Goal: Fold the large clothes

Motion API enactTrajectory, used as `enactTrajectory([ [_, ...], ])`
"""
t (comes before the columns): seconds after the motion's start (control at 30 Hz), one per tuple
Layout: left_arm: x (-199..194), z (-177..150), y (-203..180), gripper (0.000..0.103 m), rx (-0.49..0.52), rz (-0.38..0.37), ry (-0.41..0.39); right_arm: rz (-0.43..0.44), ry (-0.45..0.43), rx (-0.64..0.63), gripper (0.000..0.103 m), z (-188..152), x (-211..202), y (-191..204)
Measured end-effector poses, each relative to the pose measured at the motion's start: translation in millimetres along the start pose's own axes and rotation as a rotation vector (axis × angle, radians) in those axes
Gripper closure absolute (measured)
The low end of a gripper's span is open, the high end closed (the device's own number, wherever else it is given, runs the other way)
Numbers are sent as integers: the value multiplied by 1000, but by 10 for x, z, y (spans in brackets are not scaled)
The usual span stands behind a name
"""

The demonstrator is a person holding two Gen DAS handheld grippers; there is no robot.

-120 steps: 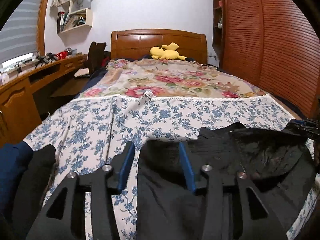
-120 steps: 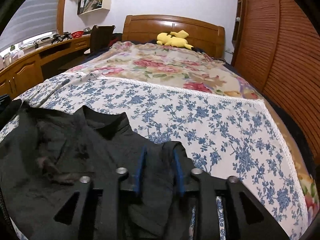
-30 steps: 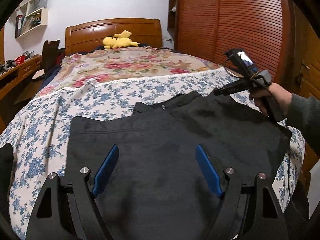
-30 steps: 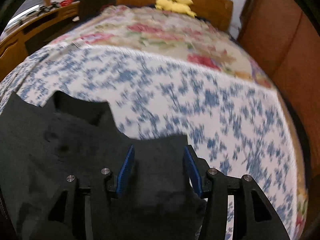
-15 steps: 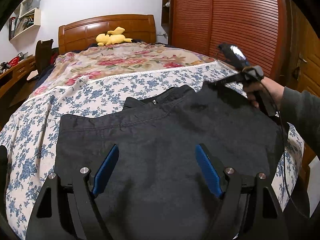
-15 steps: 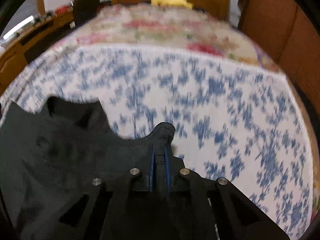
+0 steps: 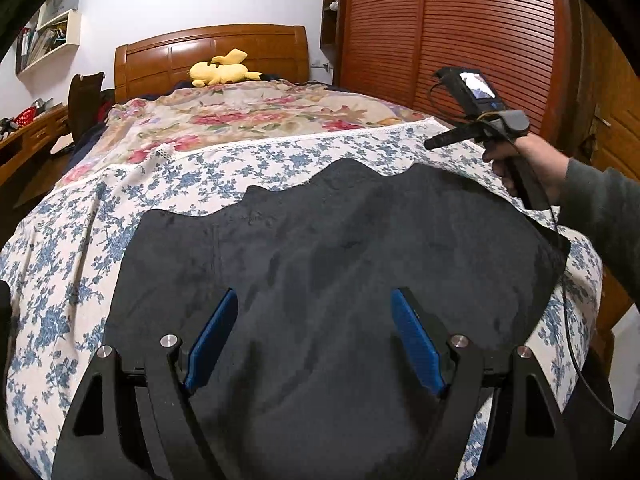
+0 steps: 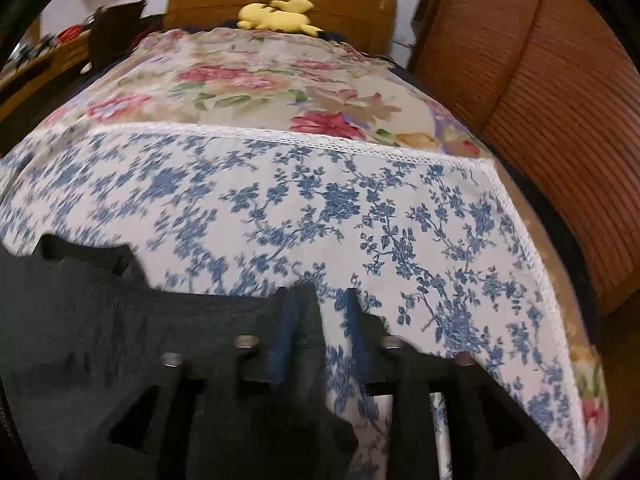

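Observation:
A large black garment (image 7: 328,264) lies spread flat on the blue-flowered bedspread (image 7: 80,240). My left gripper (image 7: 316,336) hovers over its near part with its blue-padded jaws wide apart and nothing between them. My right gripper (image 8: 320,320) is open above the garment's far right corner (image 8: 296,300), a gap showing between the blurred blue pads. In the left wrist view the right gripper (image 7: 436,142) is held in a hand just past the garment's right edge.
A floral quilt (image 7: 248,112) covers the far half of the bed, with a yellow plush toy (image 7: 222,70) by the wooden headboard (image 7: 208,52). A slatted wooden wardrobe (image 7: 460,40) runs along the right. A desk (image 7: 28,136) and chair stand at the left.
My right gripper, shut on the garment's corner half a second ago, has opened and let it go. The garment now lies flatter and spread further up the bed. My left gripper stays open.

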State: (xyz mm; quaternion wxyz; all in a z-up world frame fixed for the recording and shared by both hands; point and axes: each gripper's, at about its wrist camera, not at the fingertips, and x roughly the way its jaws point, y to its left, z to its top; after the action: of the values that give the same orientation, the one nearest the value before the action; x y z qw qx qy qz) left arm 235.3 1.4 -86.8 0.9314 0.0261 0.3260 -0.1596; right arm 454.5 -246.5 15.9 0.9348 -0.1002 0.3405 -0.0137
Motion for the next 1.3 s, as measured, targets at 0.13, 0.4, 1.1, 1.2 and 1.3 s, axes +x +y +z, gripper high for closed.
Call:
enactTrajectory([
  [0.13,-90,-57,-92,23,7,-8,-6,97,-50,-41,52,-235,-517,82],
  [0.4,-247,-176,-238,23,8,-37,-15,292,-14,-186,52,-1120,-1245,266],
  [1.1,-432,-626,-306,60,-58,44,17,317,51,-123,52,-2102,-1291,-152],
  [1.2,-406,-649,-280,61,-66,46,26,280,7,-113,52,-2138,-1509,-90],
  [1.3,-373,-671,-273,64,-64,51,42,289,-54,-114,52,-2129,-1702,29],
])
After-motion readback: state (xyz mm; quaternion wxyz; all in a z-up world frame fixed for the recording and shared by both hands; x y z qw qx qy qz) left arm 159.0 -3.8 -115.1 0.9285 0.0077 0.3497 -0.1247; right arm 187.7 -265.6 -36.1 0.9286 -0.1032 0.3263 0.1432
